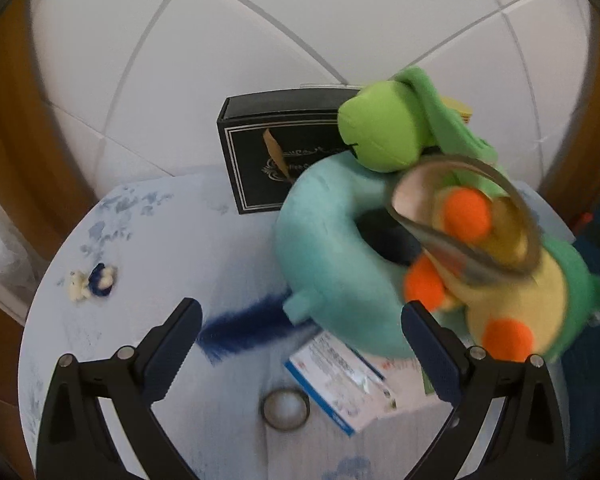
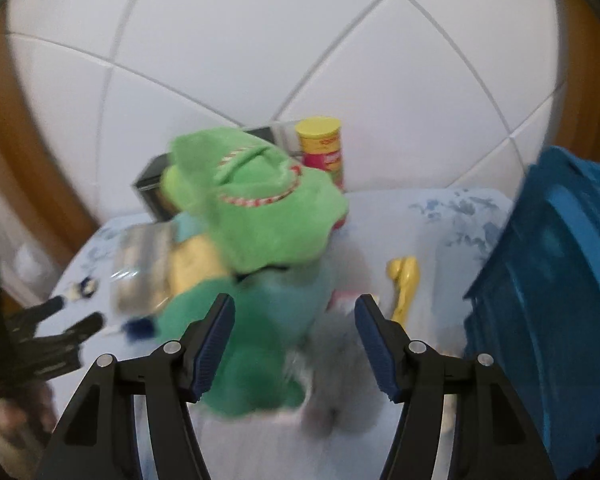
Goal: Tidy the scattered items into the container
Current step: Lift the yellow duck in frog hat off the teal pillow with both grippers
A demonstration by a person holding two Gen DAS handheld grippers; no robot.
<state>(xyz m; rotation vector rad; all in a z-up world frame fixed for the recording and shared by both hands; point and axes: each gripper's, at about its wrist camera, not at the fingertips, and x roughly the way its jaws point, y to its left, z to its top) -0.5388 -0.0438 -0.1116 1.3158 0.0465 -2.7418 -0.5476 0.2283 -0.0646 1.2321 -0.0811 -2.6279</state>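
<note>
Left gripper (image 1: 300, 324): fingers spread wide, nothing between them; it hangs over the pale blue-patterned table (image 1: 140, 240).
Between the left fingers: a dark ring (image 1: 286, 408) lies flat on the cloth close to the camera, and a blue-edged white packet (image 1: 336, 376) lies just right of it, its far end tucked under the teal neck pillow (image 1: 324, 248).
Blue streak (image 1: 244, 326): a blurred dark blue fuzzy thing just ahead of the left finger, running toward the pillow.
Green plush toy (image 1: 516, 280): a green body with a yellow belly and orange spots lies on the pillow's right side, touching the right finger of the left gripper; its light green head reaches toward the black box (image 1: 256, 160) behind.
Silvery pouch (image 1: 460, 220): blurred, above the plush, its mouth gaping.
Small figure (image 1: 92, 282): white and blue, alone on the cloth well to the left.
Right gripper (image 2: 294, 340): fingers parted and empty; the plush's dark green body (image 2: 240, 360) lies just ahead of the left finger, spilling into the gap, not gripped.
Grey blur (image 2: 332, 360): a smeared patch between the right gripper's fingers; cannot tell what it is.
Yellow toy (image 2: 404, 284): on the cloth just beyond the right finger.
Blue container (image 2: 548, 300): at the right edge, beside the table, apart from the plush.
Yellow-lidded can (image 2: 324, 148): upright at the far side, behind the plush.
Hand (image 2: 12, 432): at lower left, holding the other gripper.
</note>
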